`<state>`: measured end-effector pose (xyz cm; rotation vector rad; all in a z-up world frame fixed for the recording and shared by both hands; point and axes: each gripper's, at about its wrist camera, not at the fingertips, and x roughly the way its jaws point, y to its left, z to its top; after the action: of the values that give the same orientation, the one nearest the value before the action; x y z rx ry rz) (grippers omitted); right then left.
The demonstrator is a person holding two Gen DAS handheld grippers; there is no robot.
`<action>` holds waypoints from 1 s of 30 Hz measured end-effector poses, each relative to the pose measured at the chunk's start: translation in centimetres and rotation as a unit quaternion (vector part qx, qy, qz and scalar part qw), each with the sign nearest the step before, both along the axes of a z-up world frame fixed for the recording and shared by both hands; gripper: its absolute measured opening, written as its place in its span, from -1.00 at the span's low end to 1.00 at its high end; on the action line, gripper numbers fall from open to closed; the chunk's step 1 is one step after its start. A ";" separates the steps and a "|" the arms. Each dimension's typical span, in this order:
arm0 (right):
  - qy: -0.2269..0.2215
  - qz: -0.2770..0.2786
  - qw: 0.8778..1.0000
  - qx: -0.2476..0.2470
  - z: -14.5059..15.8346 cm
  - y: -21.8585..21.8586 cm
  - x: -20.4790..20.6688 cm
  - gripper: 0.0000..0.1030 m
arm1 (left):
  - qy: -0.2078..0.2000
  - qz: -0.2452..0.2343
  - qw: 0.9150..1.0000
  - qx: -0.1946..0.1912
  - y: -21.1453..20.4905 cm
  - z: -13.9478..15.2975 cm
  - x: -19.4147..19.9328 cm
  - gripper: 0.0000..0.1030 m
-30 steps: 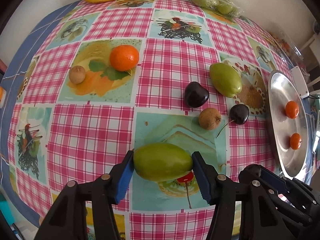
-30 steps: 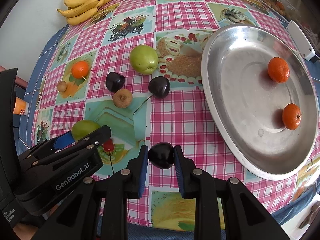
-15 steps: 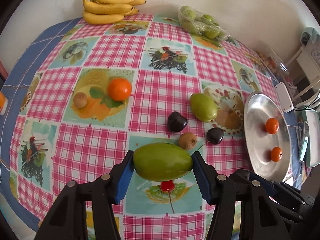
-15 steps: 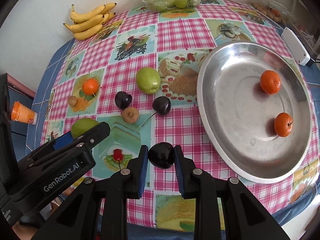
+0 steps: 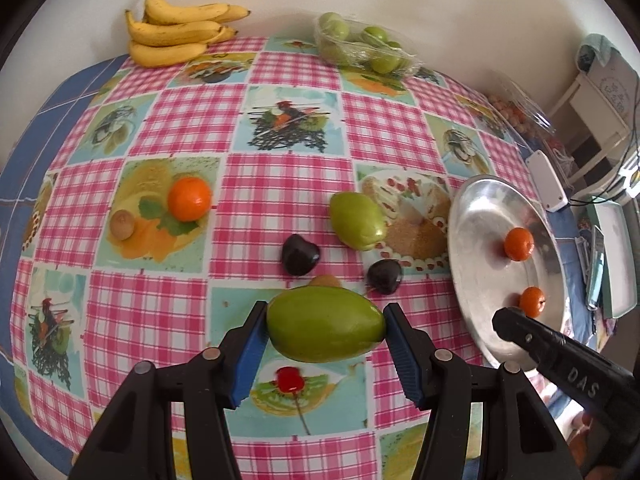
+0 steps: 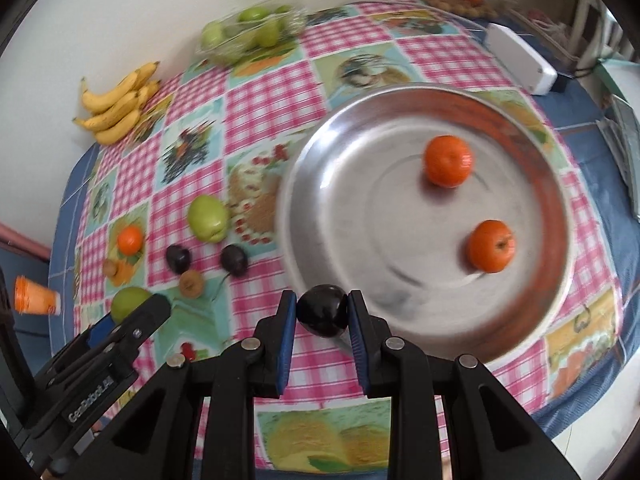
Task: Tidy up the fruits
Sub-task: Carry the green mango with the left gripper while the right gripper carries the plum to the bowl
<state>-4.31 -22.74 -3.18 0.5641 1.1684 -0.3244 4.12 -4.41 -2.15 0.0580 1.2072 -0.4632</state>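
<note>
Right hand-held gripper (image 6: pixel 322 316) clenched on a dark plum (image 6: pixel 322 310), held above the near-left rim of the steel tray (image 6: pixel 520 344) — two oranges inside. Left hand-held gripper (image 5: pixel 325 330) grasps a green mango (image 5: pixel 325 328) above the worktop (image 5: pixel 280 184). Step: carrying to tray. Next, likely — lower plum inside, release.

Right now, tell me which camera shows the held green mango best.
The left wrist view: the green mango sits large and sharp, clamped lengthwise in the left gripper. The right wrist view shows only part of it, small and blurred, behind the left gripper's finger.
</note>
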 end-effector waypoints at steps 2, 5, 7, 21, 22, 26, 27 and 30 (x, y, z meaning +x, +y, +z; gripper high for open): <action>-0.001 -0.018 1.000 0.000 0.0 -1.2 -0.5 -0.48 | -0.008 -0.016 1.000 0.000 -1.0 0.3 -0.3 0.18; -0.002 -0.039 0.999 -0.008 0.2 -2.8 -1.3 -0.48 | -0.020 -0.044 0.999 0.000 -2.7 0.7 -1.0 0.18; -0.002 -0.056 0.998 -0.009 0.1 -3.9 -1.8 -0.48 | -0.027 -0.064 0.998 -0.001 -4.0 0.9 -1.5 0.18; -0.004 -0.079 0.997 0.006 -0.7 -6.2 -1.7 -0.48 | -0.067 -0.173 0.982 0.022 -11.1 0.5 -3.7 0.18; -0.007 -0.078 0.997 0.006 -0.6 -6.3 -1.5 -0.47 | -0.072 -0.181 0.981 0.025 -11.5 0.5 -3.8 0.18; -0.013 -0.079 0.997 0.013 -0.6 -6.7 -0.9 -0.47 | -0.079 -0.205 0.975 0.029 -13.3 0.4 -3.9 0.18; -0.013 -0.080 0.997 0.016 -0.6 -6.9 -0.8 -0.47 | -0.078 -0.209 0.974 0.030 -13.6 0.3 -3.8 0.18; -0.012 -0.081 0.996 0.020 -0.8 -7.3 -0.6 -0.47 | -0.076 -0.214 0.973 0.035 -14.5 -0.2 -3.4 0.18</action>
<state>-4.89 -30.00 -3.97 0.6980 1.1110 -0.4327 0.68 -18.94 -2.36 0.4147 1.0586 -0.7781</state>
